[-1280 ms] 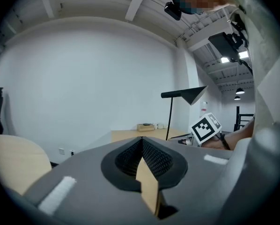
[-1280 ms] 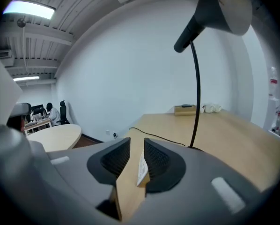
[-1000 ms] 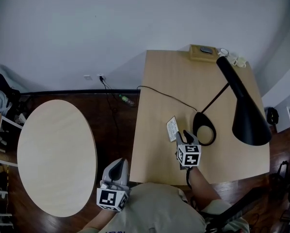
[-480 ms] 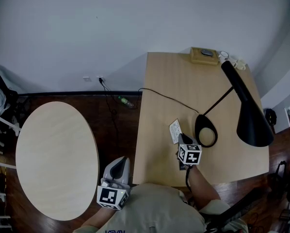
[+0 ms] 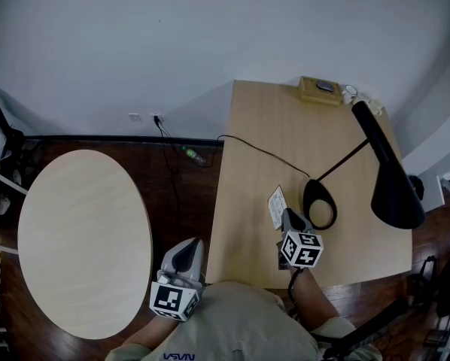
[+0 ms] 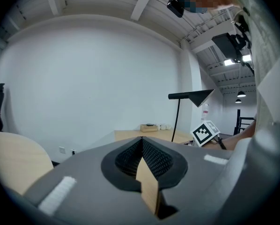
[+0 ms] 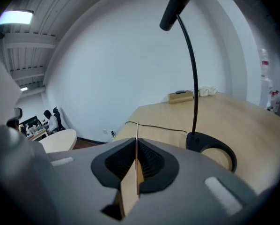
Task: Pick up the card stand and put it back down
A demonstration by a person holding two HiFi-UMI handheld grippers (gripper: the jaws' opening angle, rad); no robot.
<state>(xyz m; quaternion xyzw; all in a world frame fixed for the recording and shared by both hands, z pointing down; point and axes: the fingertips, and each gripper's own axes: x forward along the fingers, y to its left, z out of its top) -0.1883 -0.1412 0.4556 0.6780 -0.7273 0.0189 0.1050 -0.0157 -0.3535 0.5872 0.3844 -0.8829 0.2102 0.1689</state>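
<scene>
Well, closest in, the left gripper (image 5: 187, 253) hangs by the person's body, jaws pressed together, empty. Further out on the desk (image 5: 259, 138), the right gripper (image 5: 289, 218) is closing its jaws on the thin card stand (image 5: 276, 204) beside the lamp base (image 5: 320, 204). An off-centre pinch might bow the card or let it slip.

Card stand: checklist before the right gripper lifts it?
1. Is the card stand between the jaws of the right gripper: ok, its card stands edge-on between the pads.
2. Is the grip settled: not ok, the jaws are closing.
3. Is the lamp base apart from the stand: ok, a gap shows in the head view.
4. Is the lamp cord off the stand: ok, it runs farther back.
5. Is the left gripper out of the way: ok, off the table, jaws together, empty.
6. Is the stand's foot flat on the table: cannot tell, the gripper hides it.
</scene>
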